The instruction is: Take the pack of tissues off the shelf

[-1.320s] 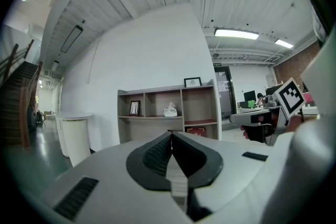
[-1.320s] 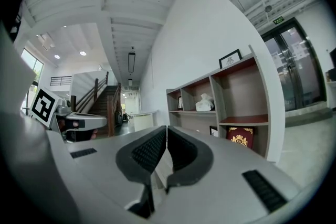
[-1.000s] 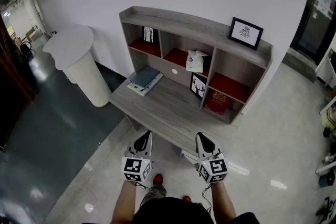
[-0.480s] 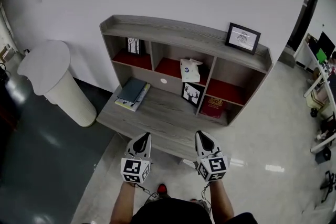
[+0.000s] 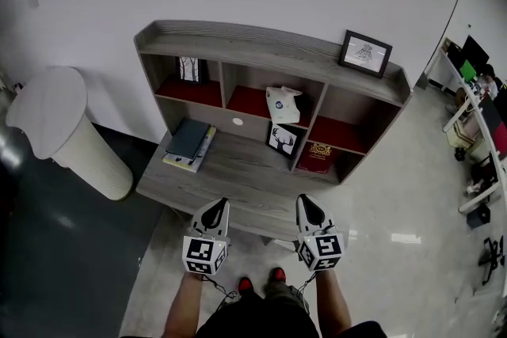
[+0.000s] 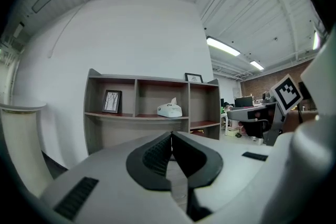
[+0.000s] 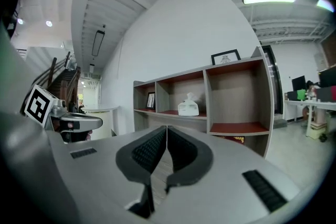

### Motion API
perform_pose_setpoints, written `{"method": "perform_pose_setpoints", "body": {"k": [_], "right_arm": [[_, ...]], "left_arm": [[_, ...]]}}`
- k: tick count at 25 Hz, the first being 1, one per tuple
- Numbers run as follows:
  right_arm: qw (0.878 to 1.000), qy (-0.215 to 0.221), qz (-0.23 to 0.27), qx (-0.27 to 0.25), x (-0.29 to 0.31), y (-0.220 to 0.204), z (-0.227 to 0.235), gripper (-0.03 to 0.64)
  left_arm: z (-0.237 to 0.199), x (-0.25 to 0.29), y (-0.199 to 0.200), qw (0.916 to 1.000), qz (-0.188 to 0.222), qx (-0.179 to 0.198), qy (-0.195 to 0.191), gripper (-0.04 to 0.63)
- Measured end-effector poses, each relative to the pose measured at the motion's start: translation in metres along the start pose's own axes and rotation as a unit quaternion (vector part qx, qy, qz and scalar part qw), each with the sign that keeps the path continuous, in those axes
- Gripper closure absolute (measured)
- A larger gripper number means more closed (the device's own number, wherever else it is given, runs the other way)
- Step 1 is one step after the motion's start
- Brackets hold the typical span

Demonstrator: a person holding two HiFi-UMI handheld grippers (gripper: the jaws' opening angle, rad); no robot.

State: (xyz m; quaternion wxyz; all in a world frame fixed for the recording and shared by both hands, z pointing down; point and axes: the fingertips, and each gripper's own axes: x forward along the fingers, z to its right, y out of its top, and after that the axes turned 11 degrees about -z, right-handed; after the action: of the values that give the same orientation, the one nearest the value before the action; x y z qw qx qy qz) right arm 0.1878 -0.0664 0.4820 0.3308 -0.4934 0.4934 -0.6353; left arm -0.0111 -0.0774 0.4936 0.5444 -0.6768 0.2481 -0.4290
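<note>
Office corner, white wall behind, pale glossy floor.

Item 1: grey wood-grain shelf unit [image 5: 238, 178] with a desk-like lower surface and red-lined compartments; one.

Item 2: white soft pack of tissues [image 5: 283, 103], one tissue poking up from its top; one. It sits in the middle upper compartment, clear of the dividers on either side. The left gripper view [image 6: 169, 110] and the right gripper view [image 7: 188, 107] both show it small and far ahead.

Item 3: black-framed pictures; three. One stands on the unit's top edge at right [image 5: 365, 53], one in the left upper compartment [image 5: 188, 69], and one with a white deer [image 5: 279, 140] stands on the lower surface below the tissues.

Item 4: red book or box [image 5: 317, 157], in the lower right compartment; one.

Item 5: flat stack of books, dark cover uppermost [image 5: 188, 143], on the lower surface at left; seemingly two.

Item 6: white round pedestal table [image 5: 55, 127], left of the unit; one.

Item 7: handheld grippers; two. The left gripper [image 5: 215, 206] and right gripper [image 5: 307, 203] are held at the unit's near edge, well apart from the tissues. Each has its jaws pressed together with nothing between them.

Status: nothing of the task is done. The approach, opening a claw, gripping the pack and lifting it out all appear to remain.
</note>
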Motion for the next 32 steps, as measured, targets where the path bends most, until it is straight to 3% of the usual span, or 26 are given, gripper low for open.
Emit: {"method": "perform_pose_setpoints", "body": {"k": [7,15,32], "right_arm": [[1.000,-0.001,-0.004,0.007,0.021,0.000,0.010,0.586],[1.000,0.018,0.008,0.023,0.067,0.015,0.028,0.586],[0.999,0.020,0.026,0.002,0.147,0.066,0.088,0.586]], "left_arm": [[-0.007,0.026,0.009,1.0000,0.000,0.004,-0.005,0.588],[-0.025,0.064,0.020,0.9998,-0.010,-0.003,0.015,0.588],[-0.039,0.122,0.046,0.9988,-0.012,-0.001,0.047,0.588]]}}
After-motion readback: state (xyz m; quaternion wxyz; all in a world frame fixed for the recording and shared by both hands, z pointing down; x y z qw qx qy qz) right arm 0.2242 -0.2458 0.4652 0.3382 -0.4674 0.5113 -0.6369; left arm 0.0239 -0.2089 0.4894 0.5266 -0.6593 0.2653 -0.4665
